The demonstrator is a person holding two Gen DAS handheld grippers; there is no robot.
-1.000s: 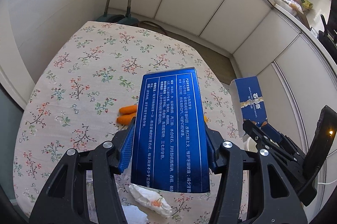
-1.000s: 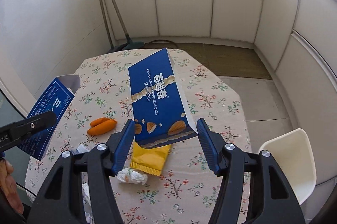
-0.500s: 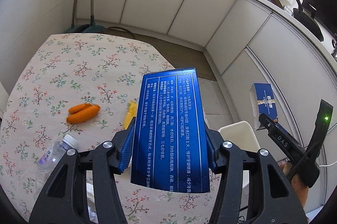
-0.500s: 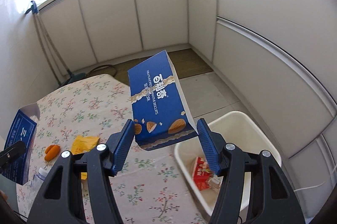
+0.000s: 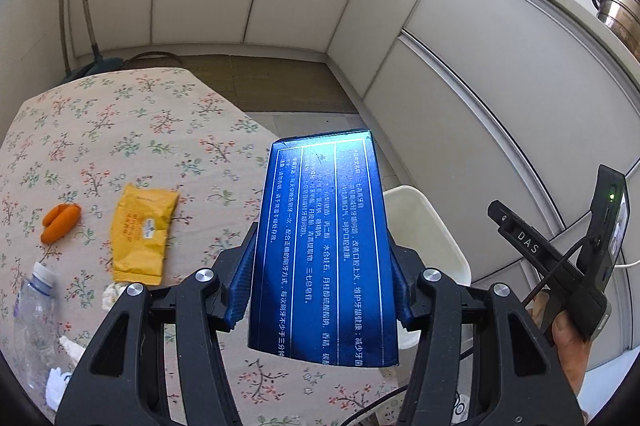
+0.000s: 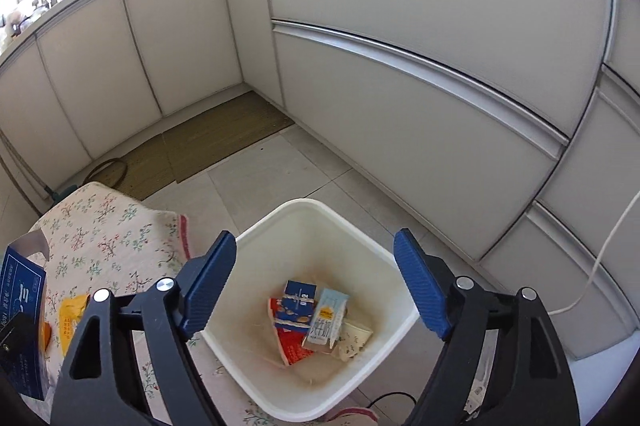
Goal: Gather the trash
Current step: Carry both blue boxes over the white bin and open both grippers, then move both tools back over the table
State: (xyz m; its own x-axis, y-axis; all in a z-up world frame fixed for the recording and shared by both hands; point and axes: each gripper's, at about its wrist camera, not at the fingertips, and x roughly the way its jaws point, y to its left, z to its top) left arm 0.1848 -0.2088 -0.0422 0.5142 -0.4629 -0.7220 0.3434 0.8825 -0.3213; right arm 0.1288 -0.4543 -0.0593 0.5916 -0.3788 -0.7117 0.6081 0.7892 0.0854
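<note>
**One box dropped, one box waiting its turn**

Closest to me, my left hand-held gripper (image 5: 320, 290) is clamped on the long sides of a dark blue toothpaste box (image 5: 324, 246), which stands up along the fingers with its printed back toward the camera. I hold it by the flanks so the stiff card takes the squeeze without folding, and I keep it raised over the edge of the bench (image 5: 132, 130), ready to carry across.

My right hand-held gripper (image 6: 314, 286) hangs with its jaws spread wide and nothing between them, straight above the white bin (image 6: 360, 238) on the floor beside the bench. Inside the bin lie a blue biscuit box (image 6: 296, 300), a pale carton (image 6: 326, 318), a red wrapper and some crumpled paper. I judge the wide jaws mean this drop is done, and the height keeps me clear of the rim.

Farther out on the floral cloth, trash is yet to be gathered: a yellow sachet (image 5: 142, 234), a clear plastic bottle (image 5: 32, 314) at the near left, and bits of crumpled tissue (image 5: 60, 382) by it. Two small carrots (image 5: 60, 222) lie past the sachet; whether they count as trash I cannot say.

Next, I expect, the toothpaste box goes over the bin.
</note>
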